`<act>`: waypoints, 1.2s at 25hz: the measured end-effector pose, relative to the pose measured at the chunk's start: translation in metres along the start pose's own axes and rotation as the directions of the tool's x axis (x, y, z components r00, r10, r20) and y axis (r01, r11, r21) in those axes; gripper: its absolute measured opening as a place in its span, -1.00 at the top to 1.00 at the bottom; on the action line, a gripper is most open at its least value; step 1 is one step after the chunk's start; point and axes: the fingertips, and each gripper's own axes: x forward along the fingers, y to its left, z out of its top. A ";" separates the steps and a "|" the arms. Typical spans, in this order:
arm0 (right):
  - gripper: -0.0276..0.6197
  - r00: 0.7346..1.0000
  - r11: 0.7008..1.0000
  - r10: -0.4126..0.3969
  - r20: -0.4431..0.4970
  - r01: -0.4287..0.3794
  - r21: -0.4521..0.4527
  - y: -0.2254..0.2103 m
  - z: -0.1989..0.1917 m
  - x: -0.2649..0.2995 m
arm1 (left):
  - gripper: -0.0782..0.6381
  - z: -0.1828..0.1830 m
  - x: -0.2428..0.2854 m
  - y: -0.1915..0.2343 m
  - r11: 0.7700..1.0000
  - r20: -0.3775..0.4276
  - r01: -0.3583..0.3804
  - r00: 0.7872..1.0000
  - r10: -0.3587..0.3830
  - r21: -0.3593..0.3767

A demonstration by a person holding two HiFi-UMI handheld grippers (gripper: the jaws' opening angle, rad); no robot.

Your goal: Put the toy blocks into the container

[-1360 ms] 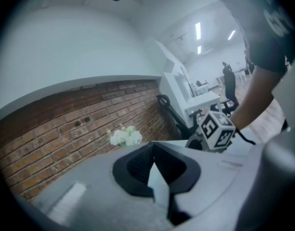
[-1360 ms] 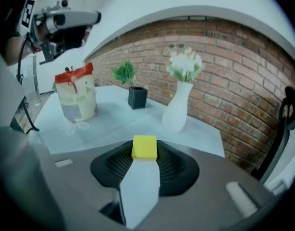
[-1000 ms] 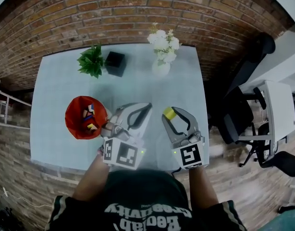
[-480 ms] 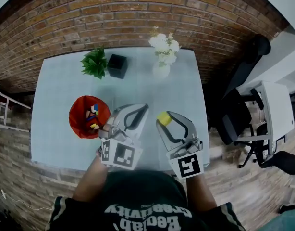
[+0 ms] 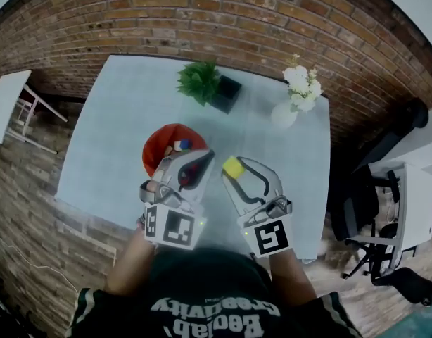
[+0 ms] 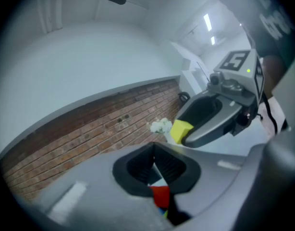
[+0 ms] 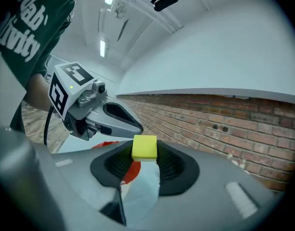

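The right claw [image 5: 234,169] is closed on 1 yellow block [image 7: 144,147]. The block sits at the very tips of the pads, and only its lower part is between them. This claw points nearly level and is above the tabletop [image 5: 103,139], not on it.

Just to its left is the left claw [image 5: 207,156]. Its jaws are together at the tips and I see nothing between them. Under and beyond the left claw is the red container [image 5: 153,155], which already holds some blocks [image 5: 182,145]. So the goal is near, on the left of the right claw, but the left claw is partly over the opening.

The step in hand, as I judge it, is to bring the yellow block over the container and release it. To do it well:

1. Keep the grip as it is during the travel. The hold is at the tips only, so a quick swing can probably make the block slip.
2. Take the left claw away from the opening first, or pass in front of its tips, so that the 2 claws do not touch.
3. Stop when the block is over the middle of the opening, not over the rim.
4. Tilt the tips a little down and come close to the blocks inside before opening, so the block does not bounce out.
5. Open the jaws only a little; the block needs no more.
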 end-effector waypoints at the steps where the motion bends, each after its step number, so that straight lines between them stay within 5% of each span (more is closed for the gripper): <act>1: 0.44 1.000 1.000 0.025 0.014 -0.025 -0.003 0.008 0.005 0.011 | 0.77 -0.007 -0.009 0.008 1.000 -0.015 -0.021 1.000 0.021 -0.002; 11: 0.44 0.985 0.988 0.153 0.081 -0.150 -0.042 0.060 0.040 0.087 | 0.77 -0.061 -0.069 0.066 0.989 -0.110 -0.147 0.984 0.144 -0.025; 19: 0.42 0.973 0.974 0.225 -0.041 -0.225 0.011 0.082 0.002 0.120 | 0.77 -0.076 -0.080 0.071 0.987 -0.125 -0.154 0.981 0.149 -0.037; 22: -0.19 0.944 0.950 0.311 -0.110 -0.309 0.033 0.096 -0.013 0.129 | 0.77 -0.079 -0.083 0.073 0.987 -0.128 -0.155 0.981 0.149 -0.039; 30: -0.21 0.957 0.963 0.270 -0.103 -0.268 0.033 0.089 -0.014 0.126 | 0.77 -0.081 -0.082 0.070 0.989 -0.125 -0.142 0.983 0.136 -0.038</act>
